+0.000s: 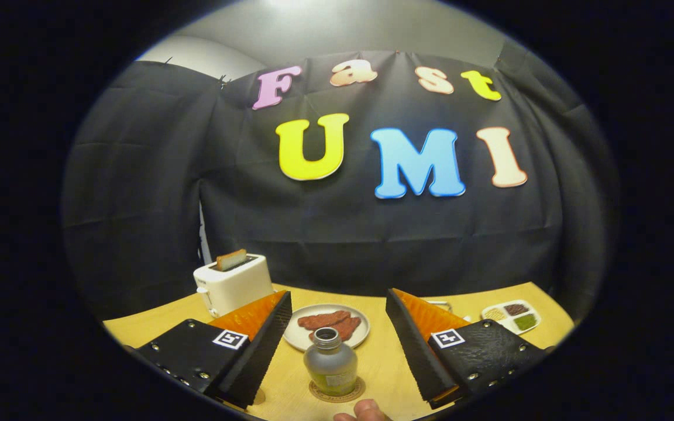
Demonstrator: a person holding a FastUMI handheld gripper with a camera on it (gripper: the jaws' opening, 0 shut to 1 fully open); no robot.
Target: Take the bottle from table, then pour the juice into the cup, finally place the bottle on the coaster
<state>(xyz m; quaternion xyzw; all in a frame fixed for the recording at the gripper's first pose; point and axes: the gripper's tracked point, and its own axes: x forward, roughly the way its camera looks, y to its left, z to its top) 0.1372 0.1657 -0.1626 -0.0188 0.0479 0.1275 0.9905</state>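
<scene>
Fingertips of a person's hand (363,411) are seen at the very bottom of the picture, just below the coaster (337,393). On that round brown coaster a small glass bottle (330,361) is set upright, with its top open and a little yellow-green juice left at the bottom. The claw (337,310) is held wide open, with one finger on each side of the bottle and neither one touching it. Just behind the bottle, in the middle of the wooden table (378,362), a white plate (308,337) with red-brown food is seen. A white toaster (233,285) with a slice of toast (231,259) sticking out is placed at the lower left. A small tray (511,316) with three kinds of food is found at the lower right.
</scene>
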